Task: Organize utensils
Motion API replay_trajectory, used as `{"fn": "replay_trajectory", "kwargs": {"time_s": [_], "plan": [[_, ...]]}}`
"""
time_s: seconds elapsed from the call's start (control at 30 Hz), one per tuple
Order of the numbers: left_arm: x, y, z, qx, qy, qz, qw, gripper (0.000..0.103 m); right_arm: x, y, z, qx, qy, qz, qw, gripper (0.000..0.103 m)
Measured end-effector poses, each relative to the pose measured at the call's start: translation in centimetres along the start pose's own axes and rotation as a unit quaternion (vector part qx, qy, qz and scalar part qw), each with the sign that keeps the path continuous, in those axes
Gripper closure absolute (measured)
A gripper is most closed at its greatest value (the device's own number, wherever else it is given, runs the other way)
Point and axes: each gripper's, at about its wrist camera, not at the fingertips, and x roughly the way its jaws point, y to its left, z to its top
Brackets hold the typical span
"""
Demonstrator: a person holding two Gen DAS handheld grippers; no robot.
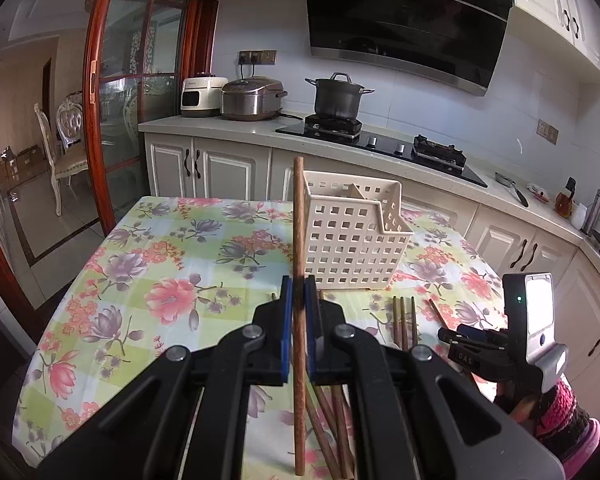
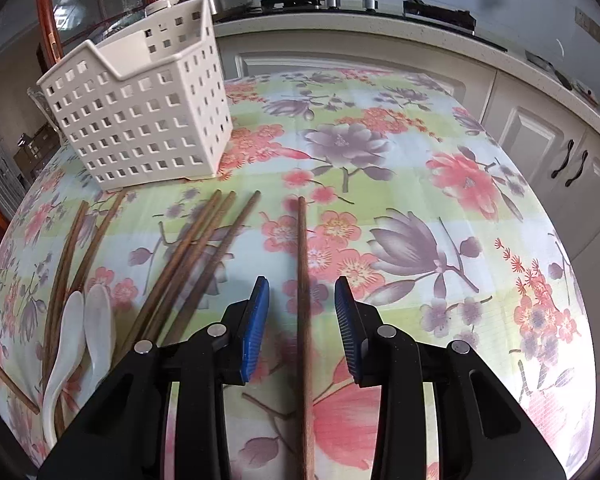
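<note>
While one wooden chopstick [image 1: 299, 320] is pinched tight between the blue pads of the left gripper [image 1: 299, 300], it is held almost upright, just in front of the cream holder with square holes [image 1: 352, 236]. Its top end reaches above the holder's rim. The left gripper is pointed a little downward over the flowered tablecloth [image 1: 148, 264].

The right gripper [image 2: 302, 300] is tipped steeply down toward the table. Its jaws are partly open, and a single chopstick [image 2: 303, 300] is seen lying between them on the cloth. The pads are not touching it. To the left of it, a loose bunch of chopsticks [image 2: 196, 264] is spread out, and two white spoons [image 2: 88, 320] are lying beside them. The holder [image 2: 140, 120] is standing further off, at the back left, and looks empty from here.

The step in hand is judged to be gathering the chopsticks, one in each gripper. Next, the right jaws would need to be lowered around the lying chopstick and closed on it. Then both chopsticks could be dropped into the holder. A sleeve in pink knit [image 1: 568, 420] is seen behind the right gripper.
</note>
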Motion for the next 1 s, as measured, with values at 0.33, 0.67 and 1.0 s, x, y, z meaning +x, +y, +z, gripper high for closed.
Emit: {"fn": "replay_trajectory", "kwargs": {"time_s": [0.33,0.67,1.0], "plan": [[0.7,0.2,-0.1,-0.005,0.005,0.003,1.0,0.097,0.9,1.9,1.0,-0.07,0.018,-0.016,0.997,0.098],[-0.4,0.1,-0.1,-0.004,-0.001,-0.003,1.0,0.097,-7.0,1.7,1.0,-0.049,-0.098,0.032,0.993,0.098],[-2.0,-0.2,-0.1,0.013,-0.009,0.003,0.9999,0.097,-15.6,3.5,0.5,-0.078,-0.208,0.056,0.973,0.098]]}}
